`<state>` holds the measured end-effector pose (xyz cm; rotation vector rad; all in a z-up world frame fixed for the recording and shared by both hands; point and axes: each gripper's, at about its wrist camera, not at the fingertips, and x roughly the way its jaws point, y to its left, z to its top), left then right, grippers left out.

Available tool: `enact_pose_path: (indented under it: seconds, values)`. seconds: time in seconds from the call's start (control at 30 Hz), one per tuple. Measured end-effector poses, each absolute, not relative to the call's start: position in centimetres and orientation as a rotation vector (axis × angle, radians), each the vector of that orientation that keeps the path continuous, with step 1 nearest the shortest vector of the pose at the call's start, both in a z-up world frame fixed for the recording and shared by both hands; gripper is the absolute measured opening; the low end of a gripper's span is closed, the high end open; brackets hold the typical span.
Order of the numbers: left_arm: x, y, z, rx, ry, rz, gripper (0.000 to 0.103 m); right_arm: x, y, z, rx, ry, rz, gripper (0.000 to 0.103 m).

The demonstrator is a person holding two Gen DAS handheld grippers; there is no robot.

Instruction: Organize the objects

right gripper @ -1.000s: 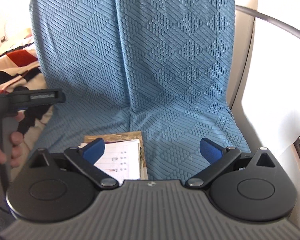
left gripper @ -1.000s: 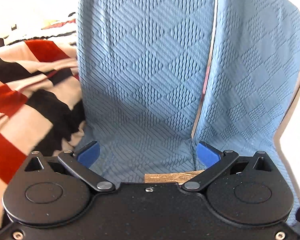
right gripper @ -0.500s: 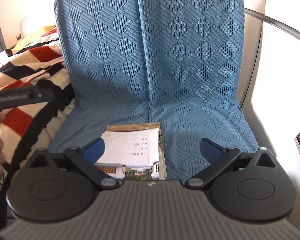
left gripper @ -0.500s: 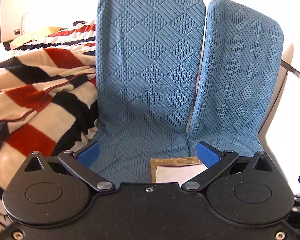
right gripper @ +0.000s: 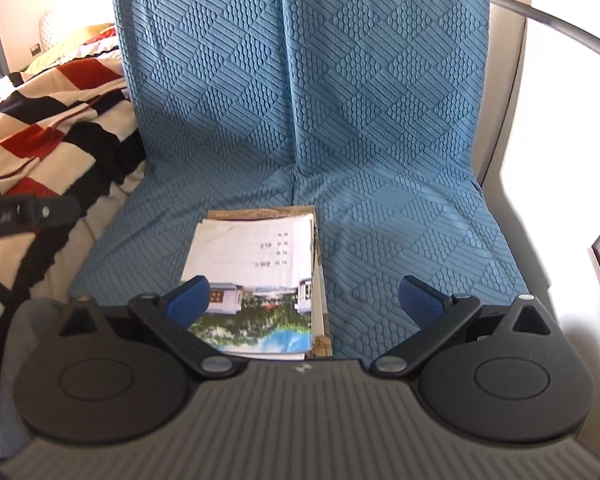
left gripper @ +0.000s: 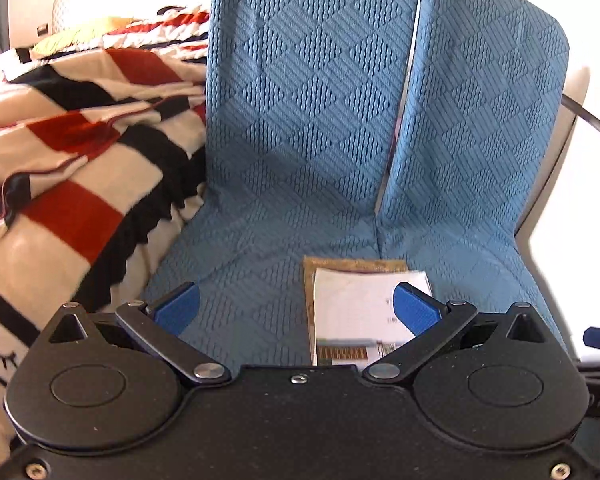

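- Booklets (right gripper: 256, 276): small stack lying flat on the seat of the blue-covered chair (right gripper: 380, 120), near the seat's front edge, roughly at the seam between the two cover panels.
- Top booklet: white cover, a few lines of small dark print (too small to read), colour photo strip with buildings, green trees and blue across the end nearest the camera. Print reads upside down from the right wrist view.
- Under it: brown/tan booklet (left gripper: 352, 266), its edges showing at the far end and along the right side of the stack.
- Left gripper (left gripper: 298, 308): jaws spread wide, holding nothing; right blue pad (left gripper: 414, 308) overlaps the white cover in view, contact cannot be told.
- Right gripper (right gripper: 304, 300): jaws spread wide, holding nothing; left pad (right gripper: 190, 298) overlaps the stack's near-left corner in view.
- Striped blanket (left gripper: 80, 140), red/black/cream, heaped just left of the chair.
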<state>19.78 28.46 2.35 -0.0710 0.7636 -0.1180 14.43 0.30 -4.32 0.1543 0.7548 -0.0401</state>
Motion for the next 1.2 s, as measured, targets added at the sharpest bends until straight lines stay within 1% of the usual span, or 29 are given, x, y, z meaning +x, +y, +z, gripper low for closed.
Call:
enact_pose_path:
  seconds: [0.27,0.47,0.77,1.2]
  values:
    - [18.3,28.4,0.7,-0.065,0.812,-0.104,0.103,14.4,-0.1,-5.4,0.151,0.794,-0.054,0.103]
    - [18.3,28.6,0.5,-0.07,0.829,-0.092,0.103,14.2,0.3,-5.7,0.11,0.79,-0.08,0.103]
    - [18.4,28.4,0.1,-0.068,0.852,-0.107,0.103,14.6,0.3,-6.0,0.122,0.816,-0.066,0.103]
    - [18.3,28.5,0.3,-0.075,0.849,-0.119,0.103,14.3,0.3,-6.0,0.144,0.803,-0.061,0.103]
